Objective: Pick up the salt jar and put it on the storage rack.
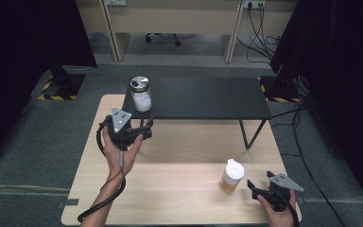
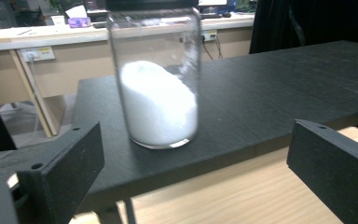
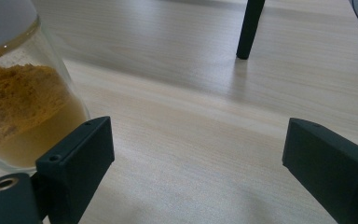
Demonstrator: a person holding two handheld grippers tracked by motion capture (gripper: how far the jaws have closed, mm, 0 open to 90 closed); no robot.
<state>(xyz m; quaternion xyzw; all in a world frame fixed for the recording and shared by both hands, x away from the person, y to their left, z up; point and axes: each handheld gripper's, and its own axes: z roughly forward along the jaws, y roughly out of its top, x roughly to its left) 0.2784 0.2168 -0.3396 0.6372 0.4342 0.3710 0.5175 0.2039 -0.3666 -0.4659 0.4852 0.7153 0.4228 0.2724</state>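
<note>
Left tool: our jaws stand apart, just short of the white-powder jar.
Right tool: apart, empty.
Risk: we could nudge that jar over on the black shelf.

You see a clear glass jar with a round silver lid, upright, upper left of centre in the high view, at the left end of a black shelf. White powder fills its lower half, heaped higher on one side. Its base rests flat, close to the shelf's front edge.
</note>
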